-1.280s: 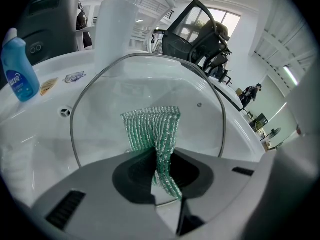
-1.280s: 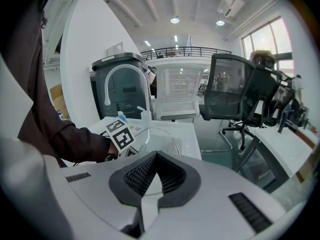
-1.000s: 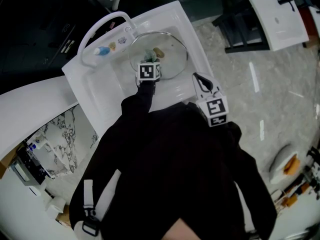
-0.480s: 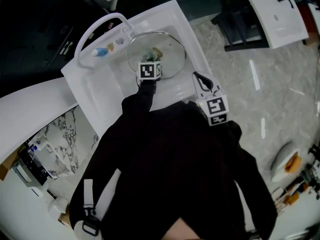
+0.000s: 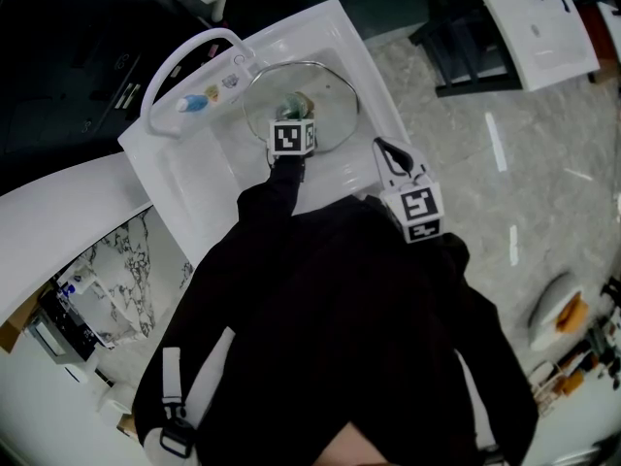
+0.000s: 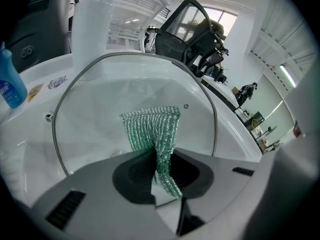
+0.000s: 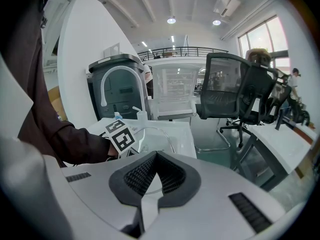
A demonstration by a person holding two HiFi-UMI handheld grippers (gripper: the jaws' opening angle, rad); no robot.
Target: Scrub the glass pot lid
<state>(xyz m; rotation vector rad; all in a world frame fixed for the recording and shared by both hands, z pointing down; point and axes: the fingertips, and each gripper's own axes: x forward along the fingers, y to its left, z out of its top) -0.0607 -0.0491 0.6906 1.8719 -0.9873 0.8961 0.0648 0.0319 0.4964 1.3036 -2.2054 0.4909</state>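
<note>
lying in the basin of a white sink (image 5: 194,178), toward its far right end: the glass pot lid (image 5: 335,100), clear, with a metal rim. reaching over the lid's near edge from a dark sleeve (image 5: 277,202): the left claw (image 6: 155,156), its marker cube (image 5: 291,136) facing up.

seen along that claw's own jaws: clamped tight on a green mesh cloth (image 6: 152,129), pinched into a narrow fold between the pads and fanning out wider beyond the tips. spread across the lid's glass face, apparently touching it, roughly in the middle of the rim's circle. tilt of the lid hard to judge.

behind the lid, on the sink's back ledge: a blue bottle (image 6: 10,86) at far left, and beside it the thick white arch of a faucet (image 6: 92,24). beyond the sink's far edge, a dark office chair (image 6: 190,34).

held off to the right, by the sink's near right corner and outside the basin: the right claw (image 7: 156,159), tips pointing toward the lid but apart from it. jaws pressed together, pads meeting in one seam, nothing gripped between them. grey marbled floor (image 5: 505,163) to the right of the sink.
</note>
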